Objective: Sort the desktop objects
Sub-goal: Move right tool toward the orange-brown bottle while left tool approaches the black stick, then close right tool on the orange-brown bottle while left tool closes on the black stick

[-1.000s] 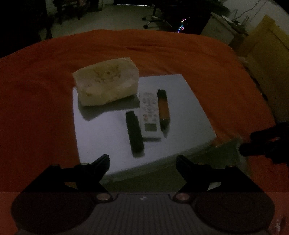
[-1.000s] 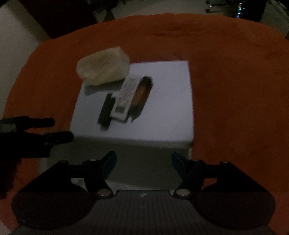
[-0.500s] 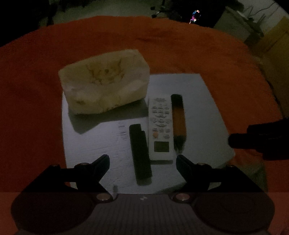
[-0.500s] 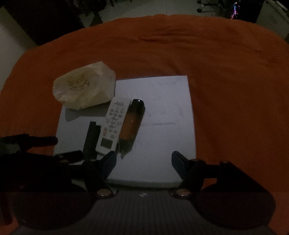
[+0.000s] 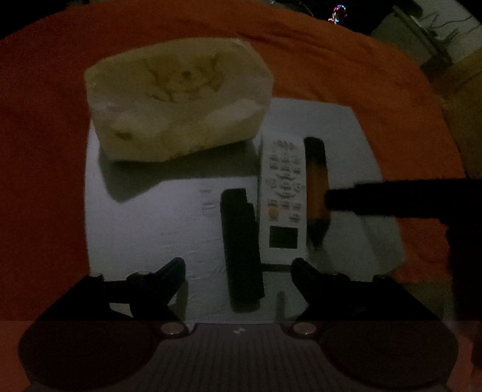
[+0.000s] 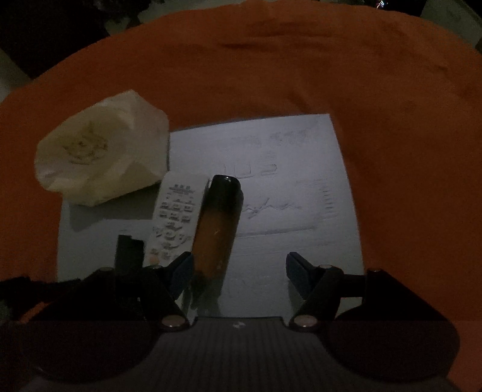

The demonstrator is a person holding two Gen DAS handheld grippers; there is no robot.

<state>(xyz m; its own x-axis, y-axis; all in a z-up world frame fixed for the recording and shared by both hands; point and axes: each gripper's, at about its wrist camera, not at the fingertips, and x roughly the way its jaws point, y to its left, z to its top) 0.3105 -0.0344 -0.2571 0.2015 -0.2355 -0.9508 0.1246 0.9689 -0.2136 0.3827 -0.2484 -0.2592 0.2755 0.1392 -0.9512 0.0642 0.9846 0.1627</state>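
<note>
A white board lies on an orange cloth. On it lie a cream tissue pack, a black bar, a white remote and an amber bottle, side by side. My left gripper is open, with the black bar's near end between its fingers. My right gripper is open over the board; the amber bottle lies just inside its left finger, with the remote, black bar and tissue pack further left. A right gripper finger reaches to the bottle.
The orange cloth surrounds the board on all sides. Dim room furniture stands beyond the cloth's far edge. The left gripper shows as a dark shape at the lower left in the right wrist view.
Both grippers have moved forward and lower over the board. The black bar now lies between the left fingers and the bottle beside the right gripper's left finger. Both stayed open.
</note>
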